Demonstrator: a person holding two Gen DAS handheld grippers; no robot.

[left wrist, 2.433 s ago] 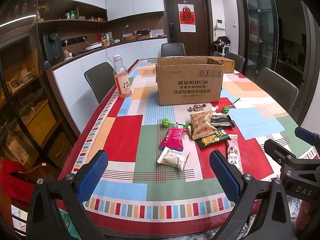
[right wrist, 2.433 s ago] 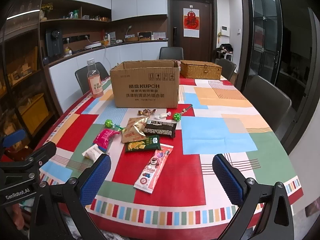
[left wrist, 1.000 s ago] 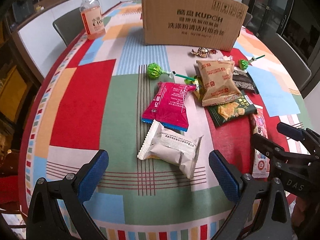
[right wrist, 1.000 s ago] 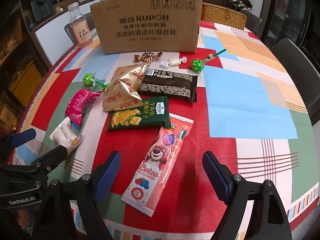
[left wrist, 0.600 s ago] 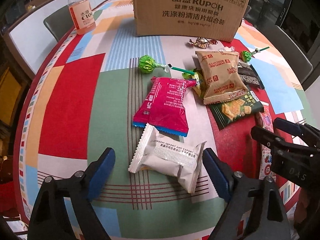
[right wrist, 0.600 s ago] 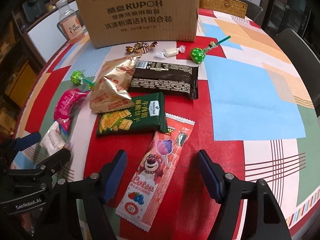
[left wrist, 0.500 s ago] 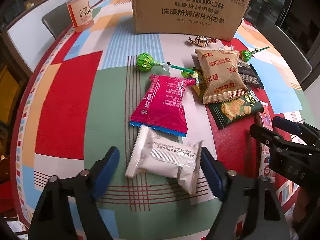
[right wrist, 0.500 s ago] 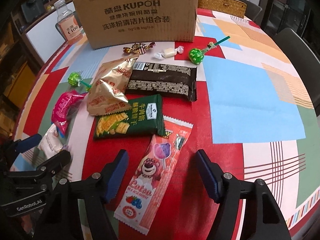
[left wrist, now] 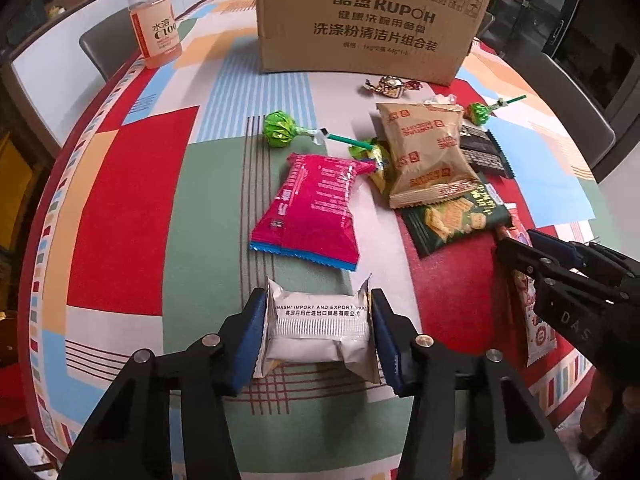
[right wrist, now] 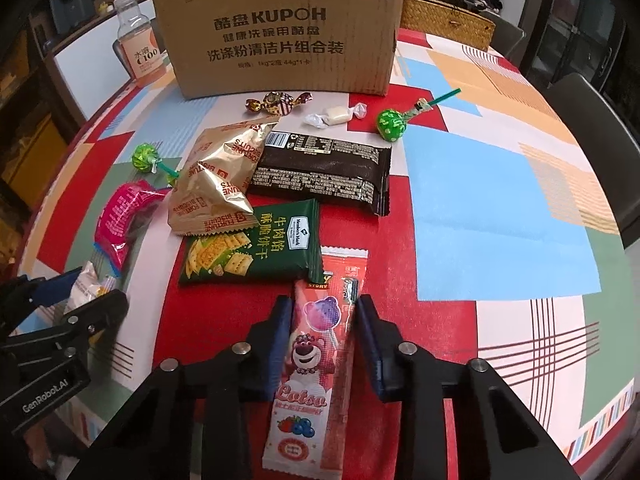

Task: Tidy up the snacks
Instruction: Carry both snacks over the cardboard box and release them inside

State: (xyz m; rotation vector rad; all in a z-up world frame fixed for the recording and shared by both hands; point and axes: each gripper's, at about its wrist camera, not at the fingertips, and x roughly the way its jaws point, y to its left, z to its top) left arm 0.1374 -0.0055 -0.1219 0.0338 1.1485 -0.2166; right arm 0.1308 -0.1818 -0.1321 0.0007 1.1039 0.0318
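White snack pack (left wrist: 316, 330) clamped in L gripper (left wrist: 318, 336), pink Lotso bar (right wrist: 316, 364) pinched by R gripper (right wrist: 322, 340), bar's top under green pack (right wrist: 256, 254).

Glossy plastic film on the white packet (left wrist: 318, 330), the pink wrapper (left wrist: 314, 210) and the long pink bar (right wrist: 314, 364); shiny crinkled gold foil on the biscuit bag (right wrist: 218, 182). Matt brown cardboard with a slightly rough face on the box (right wrist: 280, 28), clear smooth plastic on the bottle (left wrist: 154, 20). Smooth printed cloth on the table (right wrist: 500, 208), matt black plastic with blue ribbed pads (left wrist: 250, 340) on the left gripper (left wrist: 318, 344).
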